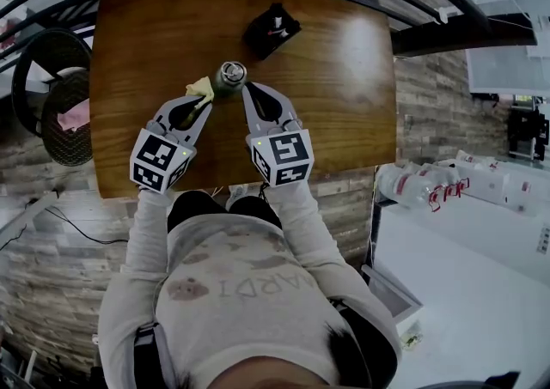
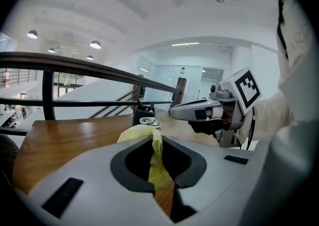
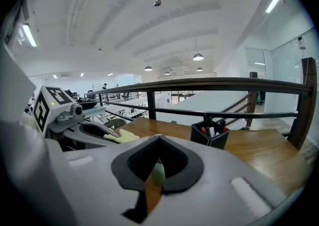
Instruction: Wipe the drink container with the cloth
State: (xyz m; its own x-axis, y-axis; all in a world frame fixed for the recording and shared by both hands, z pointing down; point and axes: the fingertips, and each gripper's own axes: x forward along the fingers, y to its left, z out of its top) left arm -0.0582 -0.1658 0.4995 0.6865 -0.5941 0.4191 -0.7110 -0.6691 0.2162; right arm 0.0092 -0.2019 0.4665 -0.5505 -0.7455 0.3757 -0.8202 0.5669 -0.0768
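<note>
The wooden worktop [image 1: 344,78] ends at its far edge under a dark railing [image 3: 224,84]. Its right half lies bare, and a narrower bare strip runs down the left side. The things sit grouped left of centre.

The left tongs [image 1: 199,102] and right tongs [image 1: 251,94] reach in side by side from the near edge. Each carries a cube of black-and-white square markers and no readable words. Letters on the person's pale shirt [image 1: 241,293] are too unclear to read.

A black pen holder [image 1: 271,29] stands alone near the far edge, well apart from the tongs, with open wood around it.

The drink can [image 1: 230,75] stands upright between the two tong tips, closer to the worktop's middle than to any edge. The right tongs are closed around its pale green body, and any label on it is too small to read.

The yellow cloth [image 1: 200,87] is pinched in the closed left tongs. It bunches up against the can's left side.
</note>
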